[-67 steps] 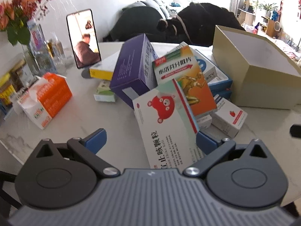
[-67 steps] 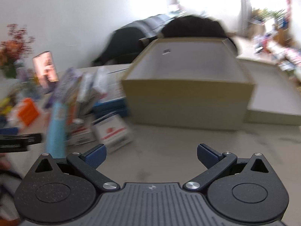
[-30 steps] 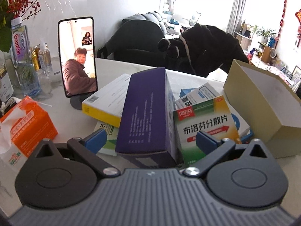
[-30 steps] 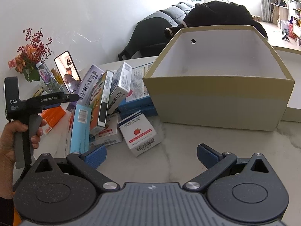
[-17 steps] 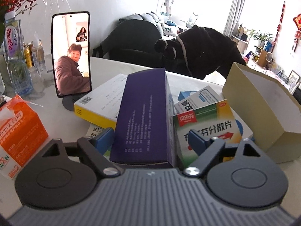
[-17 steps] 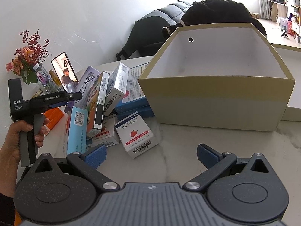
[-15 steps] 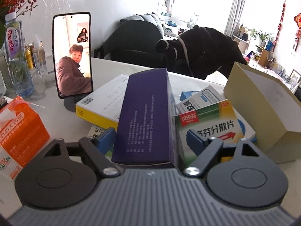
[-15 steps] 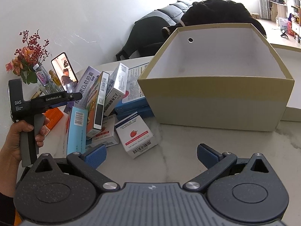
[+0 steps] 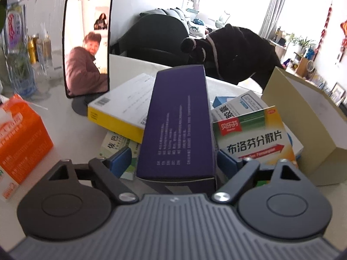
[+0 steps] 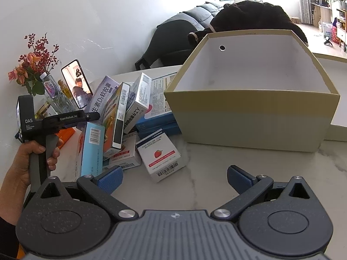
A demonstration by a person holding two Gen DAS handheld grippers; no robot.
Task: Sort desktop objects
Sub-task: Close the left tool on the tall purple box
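A pile of medicine boxes lies on the white marble table. My left gripper point(image 9: 174, 160) has its blue pads closed on both sides of the tall purple box point(image 9: 180, 125); it also shows in the right wrist view point(image 10: 100, 101). A green and orange box point(image 9: 251, 136) leans right of it, a yellow-edged box point(image 9: 121, 106) left. My right gripper point(image 10: 174, 178) is open and empty above bare table, near a white strawberry box point(image 10: 160, 155). The empty beige storage box point(image 10: 253, 119) stands behind it.
A phone on a stand point(image 9: 86, 45) plays video at back left. An orange tissue pack point(image 9: 19, 138) lies left. Bottles and a flower vase point(image 10: 32, 73) stand by the wall. The beige box's lid point(image 10: 338, 99) lies at right. Dark chairs with coats stand beyond the table.
My left gripper moved forward from the bear box over the purple box and its pads narrowed onto it. The right gripper steadied and has stayed open in front of the beige box.
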